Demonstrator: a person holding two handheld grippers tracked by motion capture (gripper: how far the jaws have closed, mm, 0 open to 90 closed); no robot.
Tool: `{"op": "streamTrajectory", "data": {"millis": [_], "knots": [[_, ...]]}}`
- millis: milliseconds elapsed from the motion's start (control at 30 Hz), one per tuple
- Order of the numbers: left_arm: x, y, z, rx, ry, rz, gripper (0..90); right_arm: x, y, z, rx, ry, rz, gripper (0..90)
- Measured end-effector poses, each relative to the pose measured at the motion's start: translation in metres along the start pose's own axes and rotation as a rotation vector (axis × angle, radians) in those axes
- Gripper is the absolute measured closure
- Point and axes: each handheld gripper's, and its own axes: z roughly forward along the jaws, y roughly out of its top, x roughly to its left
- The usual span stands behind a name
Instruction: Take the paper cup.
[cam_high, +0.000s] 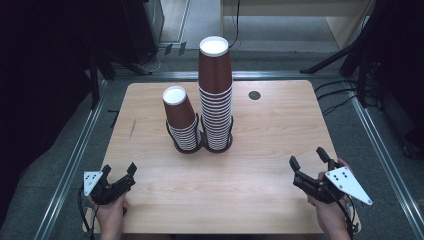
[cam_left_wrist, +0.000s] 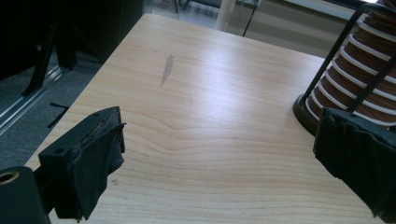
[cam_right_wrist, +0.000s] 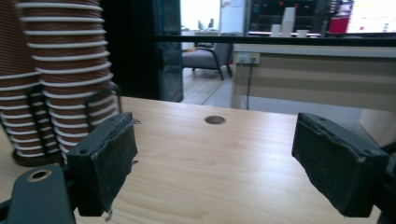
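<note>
High view: two stacks of brown paper cups mid-counter (cam_high: 250, 165), side by side and touching at the black wire holders (cam_high: 202, 147). Tall stack (cam_high: 216, 90) on the right, long axis straight up, white closed end on top, mouths down. Short stack (cam_high: 181, 120) just left of it, also base-up but leaning, top tipped toward the far left. Left claw (cam_high: 119, 169) down at the near left corner, released, nothing between the pads, aimed up-counter. Right claw (cam_high: 306, 156) at the near right edge, also released and empty, angled toward the far end. Both well apart from the cups.

Left gripper view: left claw (cam_left_wrist: 219, 121) spread wide over bare wood. Short stack (cam_left_wrist: 359, 70) off at the right edge in its wire holder, white rims banding it from the round black base upward. Grey scuff mark (cam_left_wrist: 166, 70) further out on the wood.

Right gripper view: right claw (cam_right_wrist: 215, 135) wide apart, gripping nothing. Tall stack (cam_right_wrist: 70, 60) at the left, running up out of frame, short stack (cam_right_wrist: 14, 107) peeking in beside it at the very edge. Round cable hole (cam_right_wrist: 215, 120) ahead between the pads.
</note>
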Motion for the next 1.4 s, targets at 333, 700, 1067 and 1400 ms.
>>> {"op": "streamTrajectory", "data": {"millis": [333,700,1067,1400], "knots": [[-0.008,-0.001,0.002,0.018,-0.019,0.079,2.3,0.028,0.05,0.036,-0.027,0.031,0.009,13.2],[-0.01,-0.004,0.0,0.014,-0.018,0.104,2.4,0.044,0.082,0.056,-0.042,0.052,-0.016,13.3],[-0.012,-0.005,0.001,0.02,-0.019,0.122,2.4,0.057,0.092,0.065,-0.042,0.07,-0.023,13.5],[-0.014,-0.006,0.001,0.028,-0.019,0.146,2.4,0.066,0.1,0.072,-0.043,0.083,-0.031,13.6]]}}
